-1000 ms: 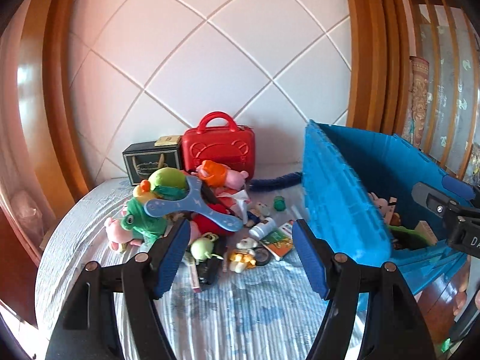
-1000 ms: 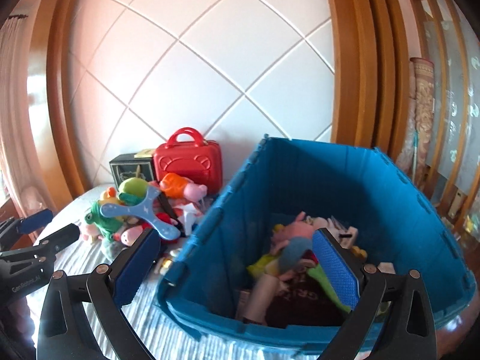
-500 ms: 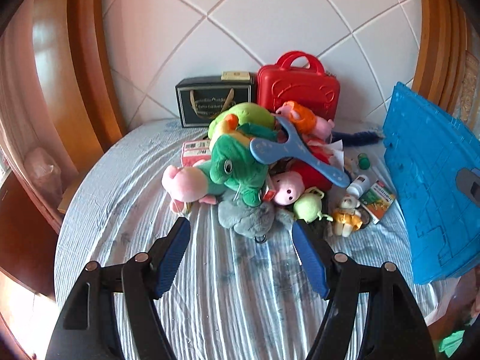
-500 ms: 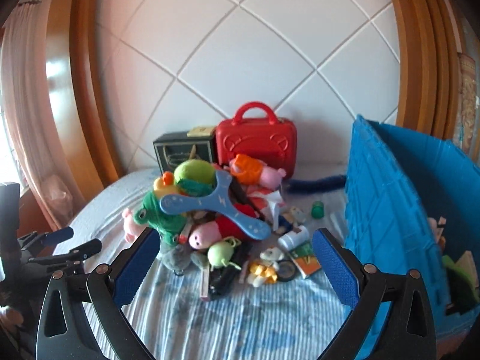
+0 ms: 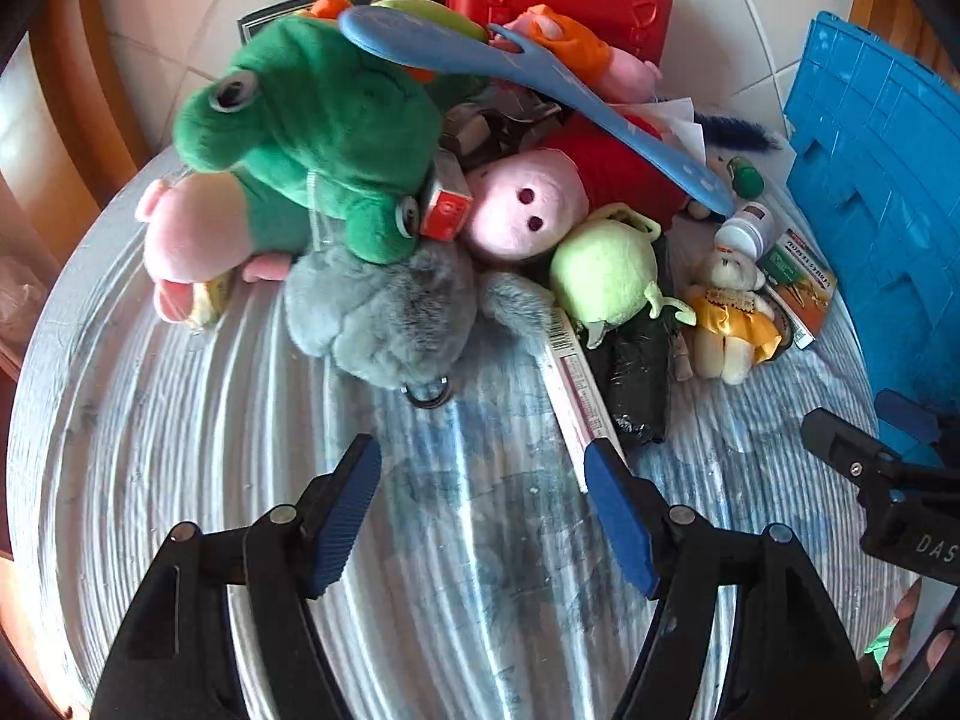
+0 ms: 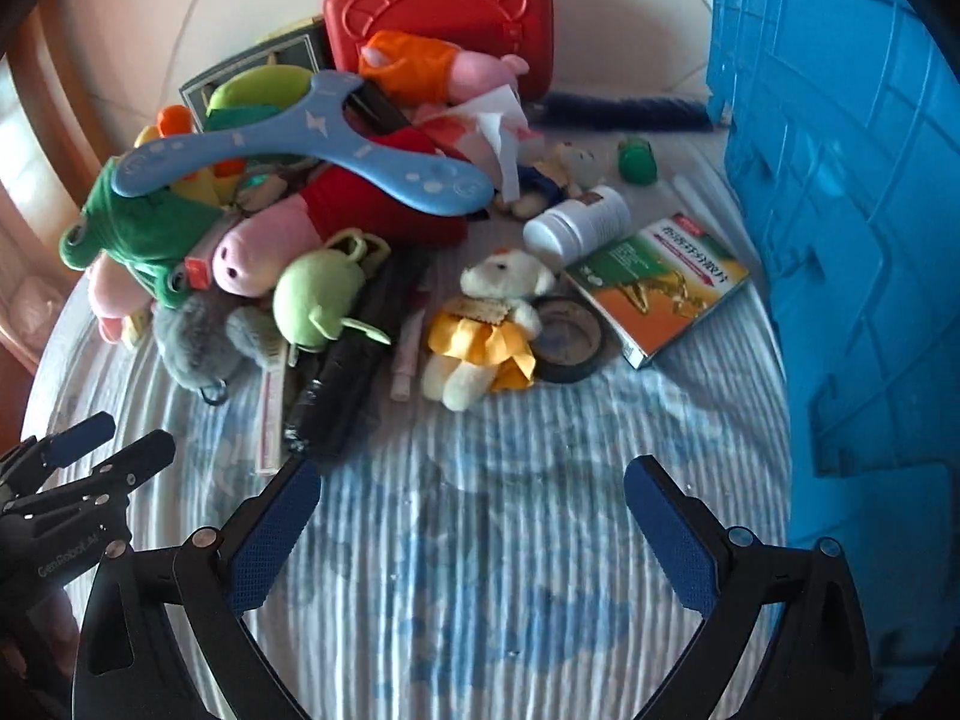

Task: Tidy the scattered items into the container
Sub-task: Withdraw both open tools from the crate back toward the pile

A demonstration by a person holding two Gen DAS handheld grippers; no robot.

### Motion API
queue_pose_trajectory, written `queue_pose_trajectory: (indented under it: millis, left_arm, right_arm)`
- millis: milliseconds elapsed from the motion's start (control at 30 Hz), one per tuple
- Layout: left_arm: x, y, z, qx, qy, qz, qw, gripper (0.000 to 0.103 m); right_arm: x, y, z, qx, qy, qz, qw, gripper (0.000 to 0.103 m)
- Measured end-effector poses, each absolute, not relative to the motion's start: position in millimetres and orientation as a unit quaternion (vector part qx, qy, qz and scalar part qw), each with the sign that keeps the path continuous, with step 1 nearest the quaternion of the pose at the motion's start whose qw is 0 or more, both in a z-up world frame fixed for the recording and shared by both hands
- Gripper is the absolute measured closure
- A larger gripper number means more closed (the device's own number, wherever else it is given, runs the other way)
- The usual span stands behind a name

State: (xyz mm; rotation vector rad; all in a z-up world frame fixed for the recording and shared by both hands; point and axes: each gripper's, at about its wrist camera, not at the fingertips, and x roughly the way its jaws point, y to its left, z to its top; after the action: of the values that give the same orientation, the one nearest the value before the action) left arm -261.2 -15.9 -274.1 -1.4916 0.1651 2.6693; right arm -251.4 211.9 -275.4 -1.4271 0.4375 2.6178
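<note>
A heap of toys lies on the striped bedcover: a green frog plush (image 5: 312, 120), a grey plush (image 5: 384, 318), a pink pig (image 5: 522, 210), a blue boomerang (image 6: 300, 144) and a small bear in a yellow dress (image 6: 486, 324). Beside the bear lie a white bottle (image 6: 576, 222) and an orange-green box (image 6: 660, 282). The blue crate (image 6: 840, 180) stands at the right. My left gripper (image 5: 483, 468) hangs open just short of the grey plush, holding nothing. My right gripper (image 6: 471, 492) is open and empty in front of the bear.
A red toy case (image 6: 444, 12) and a dark box (image 5: 336, 0) lean on the tiled wall behind the heap. A black bundle (image 6: 342, 384) and a black ring (image 6: 567, 336) lie among the toys. Wooden frames border both sides.
Both grippers have swung away from the crate, dropped and tilted down toward the toy heap, which now fills both views. Their jaws stayed open.
</note>
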Motion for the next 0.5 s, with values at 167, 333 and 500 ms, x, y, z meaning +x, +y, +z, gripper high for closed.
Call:
queue_pose_trajectory:
  millis: [167,333,500]
  left_arm:
    - [-290.4,5.3,-292.6,-0.486,0.053,0.872,0.037,0.033]
    - [-310.1,16.3,-311.2,-0.497,0.054,0.865,0.032,0.033]
    - [-315.1,17.5,-330.2,-0.512,0.067,0.856,0.024,0.032]
  right_arm:
    - [-275.4,234.0,-294.5,-0.468,0.168,0.865,0.067,0.000]
    - [-299.0,243.1,-301.0,-0.464,0.185,0.863,0.072,0.000]
    - [-317.9,236.1,-314.5,-0.474,0.198,0.856,0.052,0.020]
